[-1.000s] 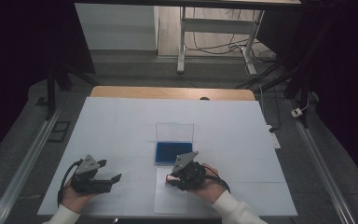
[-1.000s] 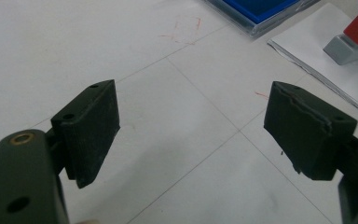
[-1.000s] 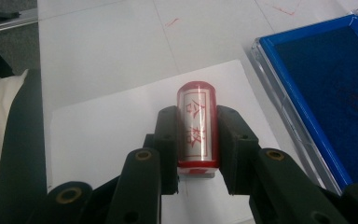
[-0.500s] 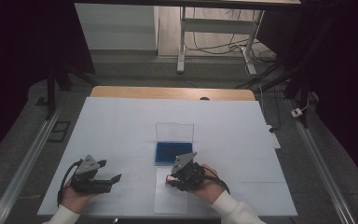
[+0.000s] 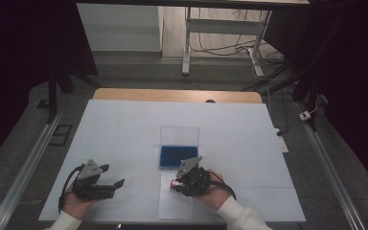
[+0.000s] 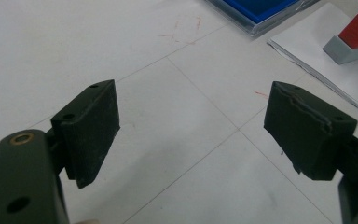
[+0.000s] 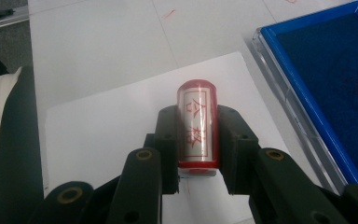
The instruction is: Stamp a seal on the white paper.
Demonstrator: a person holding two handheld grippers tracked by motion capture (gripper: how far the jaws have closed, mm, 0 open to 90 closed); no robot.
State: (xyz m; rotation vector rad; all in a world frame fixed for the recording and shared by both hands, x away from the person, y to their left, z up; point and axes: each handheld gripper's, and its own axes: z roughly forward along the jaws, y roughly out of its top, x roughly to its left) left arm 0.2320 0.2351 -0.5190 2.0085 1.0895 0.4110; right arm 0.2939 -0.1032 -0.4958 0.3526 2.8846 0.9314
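On the white table (image 5: 124, 129), dark room around.

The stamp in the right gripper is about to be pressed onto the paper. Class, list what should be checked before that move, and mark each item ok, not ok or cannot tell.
1. Stamp clamped between the jaws of the right gripper: ok.
2. Sheet of paper lying flat under the stamp: ok.
3. Stamp face inked: cannot tell, the face is hidden.
4. Ink pad lid open, pad off the sheet: ok.
5. Left gripper open, empty, clear of the sheet: ok.
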